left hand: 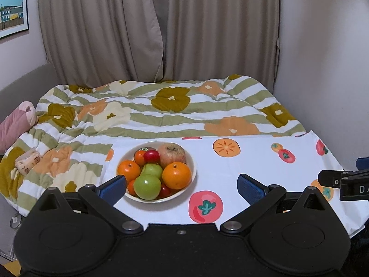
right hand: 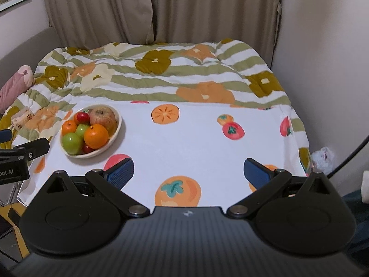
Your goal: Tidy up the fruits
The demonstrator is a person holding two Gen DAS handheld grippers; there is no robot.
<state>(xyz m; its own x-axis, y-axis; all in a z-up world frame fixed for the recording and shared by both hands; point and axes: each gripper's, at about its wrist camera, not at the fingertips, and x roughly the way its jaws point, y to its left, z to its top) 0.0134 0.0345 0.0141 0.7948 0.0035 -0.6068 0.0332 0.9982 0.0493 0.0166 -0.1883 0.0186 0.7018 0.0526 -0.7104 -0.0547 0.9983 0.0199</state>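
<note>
Black housing fills the bottom of each wrist view, and from it the blue-padded arms reach forward. Left tongs (left hand: 182, 185) stand wide open with nothing between the pads; the left pad sits just before the near-left rim of the bowl (left hand: 192, 161), apart from it as far as can be told. Right tongs (right hand: 189, 173) are equally spread and empty, well to the right of the bowl (right hand: 118, 117) and over bare cloth.

In the bowl lie a large orange (left hand: 177, 175) at the front right, two green apples (left hand: 147, 185) beside it, a smaller orange (left hand: 128, 170) at the left, a red fruit (left hand: 151, 156) and a dull brownish apple (left hand: 171, 154) at the back. More red and orange pieces beneath are mostly hidden.

Under the bowl a white cloth (left hand: 242, 161) printed with persimmons and tomatoes covers the worktop. Behind the bowl spreads a bed with a striped, flowered quilt (left hand: 161, 110); left of the bowl on the quilt lies a small patterned packet (left hand: 27, 162), too blurred to identify, and farther left a pink cushion (left hand: 16, 124), cut off by the edge. Beige curtains (left hand: 161, 27) hang behind the bed, with a framed picture (left hand: 13, 9) on the wall to their left, also partly cropped
</note>
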